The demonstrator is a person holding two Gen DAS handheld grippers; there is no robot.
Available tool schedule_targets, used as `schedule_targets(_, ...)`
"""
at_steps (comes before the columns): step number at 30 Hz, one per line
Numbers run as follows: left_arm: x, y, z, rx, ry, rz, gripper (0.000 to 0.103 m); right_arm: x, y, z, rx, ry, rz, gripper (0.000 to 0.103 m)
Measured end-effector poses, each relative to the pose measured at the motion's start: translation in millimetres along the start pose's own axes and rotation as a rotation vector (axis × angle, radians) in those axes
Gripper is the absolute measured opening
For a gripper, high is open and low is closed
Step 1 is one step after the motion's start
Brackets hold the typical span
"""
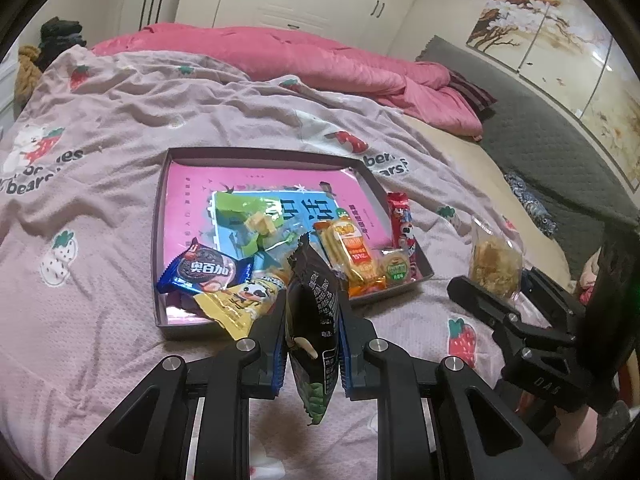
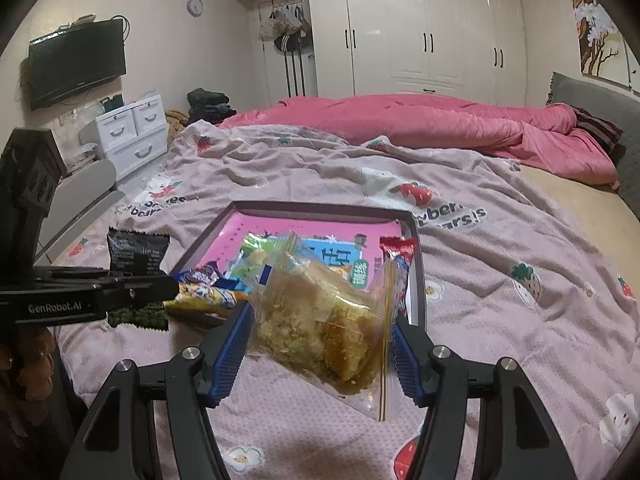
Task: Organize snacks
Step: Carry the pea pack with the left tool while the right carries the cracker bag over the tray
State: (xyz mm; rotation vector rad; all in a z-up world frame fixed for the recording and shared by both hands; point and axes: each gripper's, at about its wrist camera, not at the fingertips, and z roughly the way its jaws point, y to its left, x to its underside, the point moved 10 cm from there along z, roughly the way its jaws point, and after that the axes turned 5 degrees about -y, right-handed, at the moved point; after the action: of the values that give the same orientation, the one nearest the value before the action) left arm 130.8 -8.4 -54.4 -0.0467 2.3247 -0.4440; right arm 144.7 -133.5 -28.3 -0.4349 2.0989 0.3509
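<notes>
The left gripper (image 1: 312, 332) is clamped nearly closed on a black snack packet (image 1: 314, 300) standing on edge between its blue pads, just short of the near edge of the shallow box (image 1: 160, 216) at twelve o'clock. The right gripper (image 2: 320, 336) stands about half open, gripping a clear bag of crumbly pastry (image 2: 316, 320) above the strawberry-print bedsheet (image 2: 500, 240). Inside the box lie a blue Oreo pack (image 1: 208, 270), a yellow panda-print packet (image 1: 240, 300), an orange cracker pack (image 1: 352, 252) and a red packet (image 1: 402, 220) at its two o'clock edge.
</notes>
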Motion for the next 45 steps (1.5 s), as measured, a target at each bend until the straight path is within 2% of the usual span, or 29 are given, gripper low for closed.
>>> schedule_targets(14,-30,35,-14,-0.052,-0.070,-0.039,0.021,-21,6,9,-0.016,-0.032,0.003,0.065)
schedule_targets(23,-49,65,-2,-0.089,-0.086,-0.087,0.021,-27,3,24,-0.020,-0.034,0.022,0.065)
schedule_targets(32,-44,86,25,-0.111,-0.040,-0.109,0.021,-25,5,41,-0.030,-0.012,0.022,0.065)
schedule_targets(45,-22,82,51,-0.106,0.028,-0.096,0.021,-11,2,64,-0.017,0.036,0.028,0.065)
